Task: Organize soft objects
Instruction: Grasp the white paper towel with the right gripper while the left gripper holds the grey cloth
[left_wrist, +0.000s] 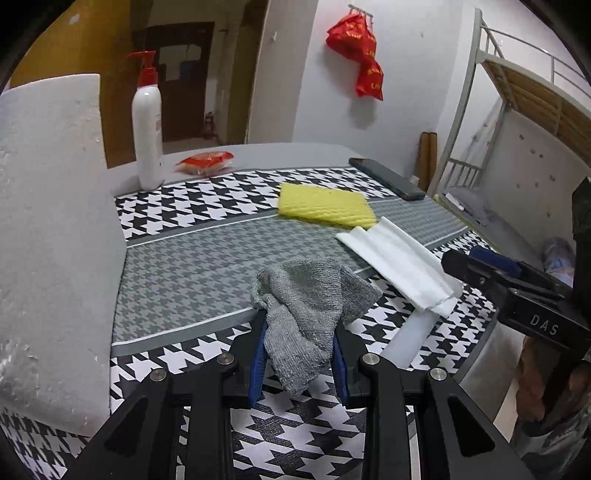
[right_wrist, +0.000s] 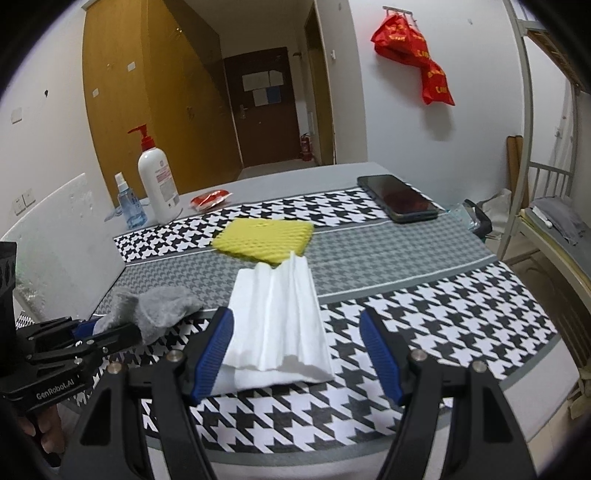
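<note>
- left tool (left_wrist: 299, 354) is clamped on a gray knit cloth (left_wrist: 314, 295), blue pads pinching it from both sides, with the rest of the cloth bunched up past the tips and a flap hanging down between the fingers
- right tool (right_wrist: 297, 354) has its fingers spread wide apart, holding nothing; a folded white cloth (right_wrist: 277, 321) lies in the gap between them, its near end up against the left pad (right_wrist: 212, 354), while the other pad sits well clear of it
- yellow sponge (right_wrist: 264, 240) sits just beyond the far end of the white cloth, straight ahead of the right tool; can't really tell if the two touch
- everything's on a tabletop (right_wrist: 480, 314) covered with a black, white and gray houndstooth mat
- further ahead of the right tool: a black phone (right_wrist: 399, 197) off to the right, a white pump bottle (right_wrist: 157, 181) and a little blue spray bottle (right_wrist: 127, 206) off to the left, and a red packet (right_wrist: 210, 197) near the pump bottle
- from the left tool's view there's a big white foam block (left_wrist: 51, 240) right beside it on the left
</note>
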